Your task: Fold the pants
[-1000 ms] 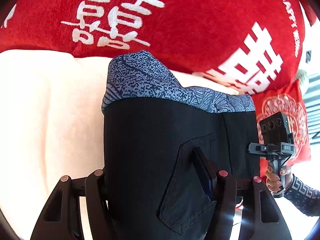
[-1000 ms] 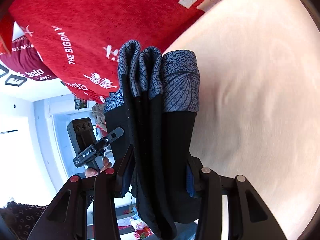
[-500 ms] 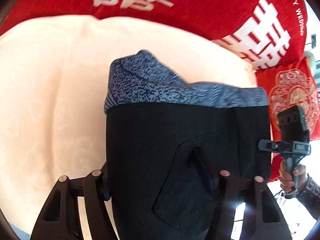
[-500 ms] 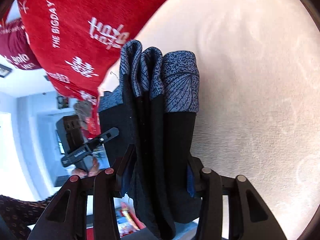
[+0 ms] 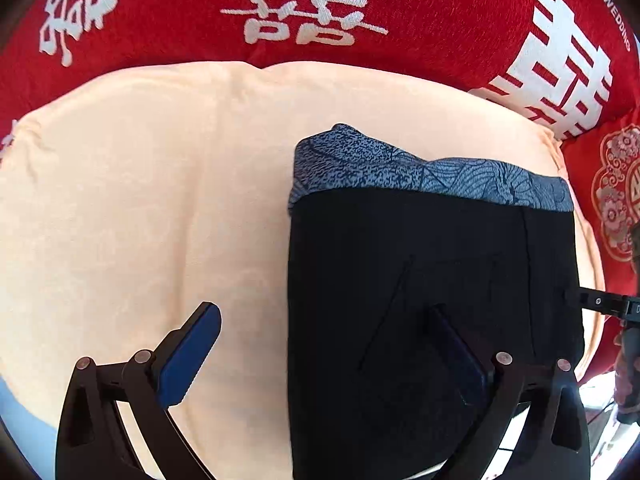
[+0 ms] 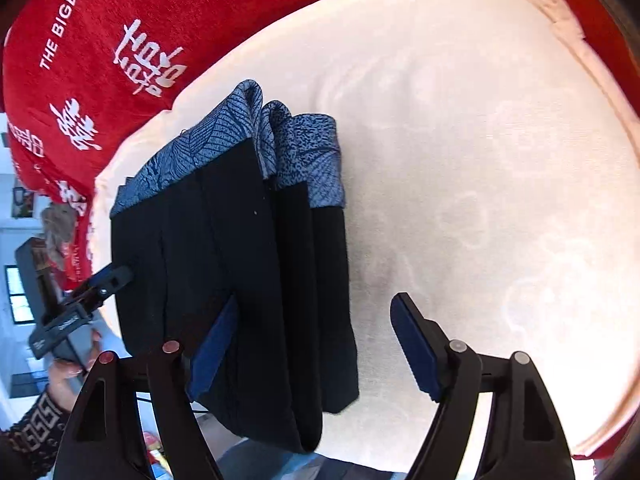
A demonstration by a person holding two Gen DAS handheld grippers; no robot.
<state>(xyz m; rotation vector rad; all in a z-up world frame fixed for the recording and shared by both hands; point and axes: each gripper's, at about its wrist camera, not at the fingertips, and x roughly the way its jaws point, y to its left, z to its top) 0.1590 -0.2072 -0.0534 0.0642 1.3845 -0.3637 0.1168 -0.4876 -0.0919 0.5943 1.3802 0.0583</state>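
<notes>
The folded black pants (image 5: 420,260) with a blue patterned waistband (image 5: 400,168) lie on a cream cushion (image 5: 140,200). My left gripper (image 5: 322,310) points down over their left edge, jaws opening. Its left finger (image 5: 192,352) is clear over the cushion and its right finger (image 5: 456,352) rests above the black cloth. In the right wrist view the pants (image 6: 240,240) show as a stack of several layers. My right gripper (image 6: 316,299) straddles their right edge, jaws opening and pads not pressing. The right pad (image 6: 416,352) is over bare cushion (image 6: 480,160).
A red cover with white lettering (image 5: 400,8) rises behind the cushion and is also red in the right wrist view (image 6: 100,40). A hand (image 6: 68,376) holds the left gripper's handle at the left. The cream surface spreads wide to the left of the pants.
Both grippers were shut on the pants and now stand open. The pants have come down from hanging to lying flat on the cream cushion, and both views have tilted downward.
</notes>
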